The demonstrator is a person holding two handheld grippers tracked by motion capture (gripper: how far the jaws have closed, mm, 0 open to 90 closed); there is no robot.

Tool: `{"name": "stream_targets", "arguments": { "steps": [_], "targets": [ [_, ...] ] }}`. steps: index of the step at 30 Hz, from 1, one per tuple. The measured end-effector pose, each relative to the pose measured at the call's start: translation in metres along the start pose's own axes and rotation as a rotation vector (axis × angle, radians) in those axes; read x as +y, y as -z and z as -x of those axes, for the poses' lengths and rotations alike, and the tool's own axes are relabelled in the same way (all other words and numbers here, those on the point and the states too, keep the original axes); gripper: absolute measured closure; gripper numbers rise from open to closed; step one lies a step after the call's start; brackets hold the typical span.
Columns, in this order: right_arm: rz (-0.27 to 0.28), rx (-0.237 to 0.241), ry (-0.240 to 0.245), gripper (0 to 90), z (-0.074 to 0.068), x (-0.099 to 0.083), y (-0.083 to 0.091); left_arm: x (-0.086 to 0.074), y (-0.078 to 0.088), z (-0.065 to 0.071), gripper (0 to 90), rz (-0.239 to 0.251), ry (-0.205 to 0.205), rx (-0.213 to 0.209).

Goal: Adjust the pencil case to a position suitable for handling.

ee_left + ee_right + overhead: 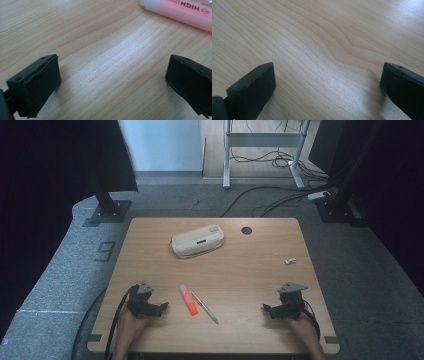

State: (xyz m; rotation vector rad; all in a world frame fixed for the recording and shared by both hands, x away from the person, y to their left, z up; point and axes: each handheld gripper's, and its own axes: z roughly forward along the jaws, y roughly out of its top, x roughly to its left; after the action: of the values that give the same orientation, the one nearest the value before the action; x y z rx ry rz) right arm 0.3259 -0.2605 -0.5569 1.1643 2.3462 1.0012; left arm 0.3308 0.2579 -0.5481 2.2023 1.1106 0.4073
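With both jaws spread wide and empty, the left gripper (161,307) should slide toward the orange plastic highlighter (188,299) lying just beside it on the wooden counter (250,265), straddling its barrel squarely, while the equally wide right gripper (266,308) rests well apart.

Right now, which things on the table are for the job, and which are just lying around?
For the job, probably:
orange highlighter
pen
pencil case
left gripper, open
right gripper, open

Just lying about:
small white object
cables on the floor
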Motion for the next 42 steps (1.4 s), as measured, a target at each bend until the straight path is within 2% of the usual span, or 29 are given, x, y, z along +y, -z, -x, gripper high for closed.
{"name": "stream_targets", "arguments": {
  "steps": [14,18,24,28,34,42],
  "targets": [
    [0.000,0.000,0.000,0.0,0.000,0.000,0.000,0.003,-0.003,0.002,0.0,0.001,0.026,0.022],
    [0.000,0.000,0.000,0.0,0.000,0.000,0.000,0.003,-0.003,0.002,0.0,0.002,0.021,0.019],
    [0.000,0.000,0.000,0.0,0.000,0.000,0.000,0.009,-0.003,0.004,3.8,-0.016,-0.011,0.002],
    [0.000,0.000,0.001,0.0,0.000,0.000,0.000,0.014,-0.003,0.003,3.7,-0.011,-0.007,-0.029],
    [0.000,0.000,0.000,0.0,0.000,0.000,0.000,0.023,-0.001,0.000,5.7,0.005,-0.009,-0.053],
    [0.000,0.000,0.000,0.0,0.000,0.000,0.000,0.034,-0.001,-0.003,6.9,0.020,-0.008,-0.060]
  ]
}}
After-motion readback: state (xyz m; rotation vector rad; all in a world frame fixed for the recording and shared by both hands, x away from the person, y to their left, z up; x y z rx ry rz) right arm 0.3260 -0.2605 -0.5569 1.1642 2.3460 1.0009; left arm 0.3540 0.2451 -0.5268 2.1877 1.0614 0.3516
